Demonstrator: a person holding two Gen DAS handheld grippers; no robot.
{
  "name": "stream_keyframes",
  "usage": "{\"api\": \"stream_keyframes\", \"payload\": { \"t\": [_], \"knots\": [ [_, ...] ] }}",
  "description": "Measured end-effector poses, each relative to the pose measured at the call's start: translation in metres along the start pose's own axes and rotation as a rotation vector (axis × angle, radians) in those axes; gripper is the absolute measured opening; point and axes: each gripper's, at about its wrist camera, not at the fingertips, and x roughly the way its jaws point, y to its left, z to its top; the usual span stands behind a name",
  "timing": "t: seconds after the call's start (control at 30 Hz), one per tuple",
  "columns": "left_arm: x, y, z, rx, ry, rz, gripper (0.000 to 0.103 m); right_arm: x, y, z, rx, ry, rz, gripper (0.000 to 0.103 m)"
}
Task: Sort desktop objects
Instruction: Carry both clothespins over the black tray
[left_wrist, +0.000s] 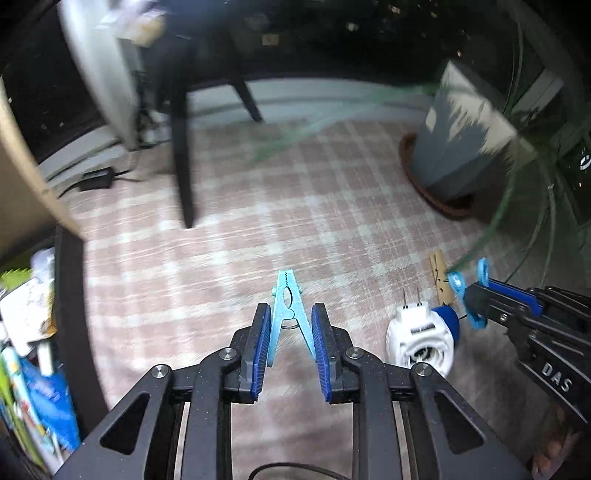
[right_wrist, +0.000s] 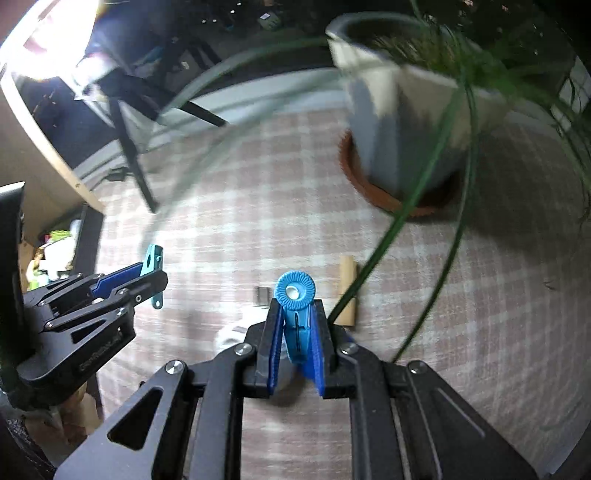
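While motion blurs the checked cloth (left_wrist: 258, 206), the left gripper (left_wrist: 290, 328) clamps a turquoise clothespin (left_wrist: 287, 306). The right gripper (right_wrist: 295, 332) pinches a blue clip (right_wrist: 295, 299), partly hiding a white charger (right_wrist: 236, 332).

Light-blue clothespin (left_wrist: 289, 312), blue round-headed clip (right_wrist: 295, 301), both lifted, wooden clothespin (left_wrist: 439, 278) lying flat

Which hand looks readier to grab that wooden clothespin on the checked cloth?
Right, probably. The wooden clothespin lies close by the right gripper, farther from the left gripper. Both already grip pegs, so it must unload first.
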Motion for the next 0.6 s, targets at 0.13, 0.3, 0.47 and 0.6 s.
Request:
{"api": "stream_keyframes", "payload": {
  "t": [0.13, 0.3, 0.47, 0.6],
  "knots": [
    [-0.038, 0.023, -0.016, -0.051, -0.032, -0.008, 0.021, -0.017, 0.031, -0.002, -0.045, -0.022, 0.038, 0.014],
    [-0.085, 0.044, -0.037, -0.094, -0.081, -0.017, 0.021, -0.035, 0.087, 0.002, -0.137, -0.054, 0.087, 0.014],
    [-0.117, 0.079, -0.048, -0.148, -0.115, 0.018, 0.021, -0.054, 0.144, 0.001, -0.227, -0.075, 0.131, 0.014],
    [-0.145, 0.11, -0.06, -0.183, -0.159, 0.073, 0.021, -0.059, 0.186, -0.002, -0.289, -0.078, 0.162, 0.014]
  ]
}}
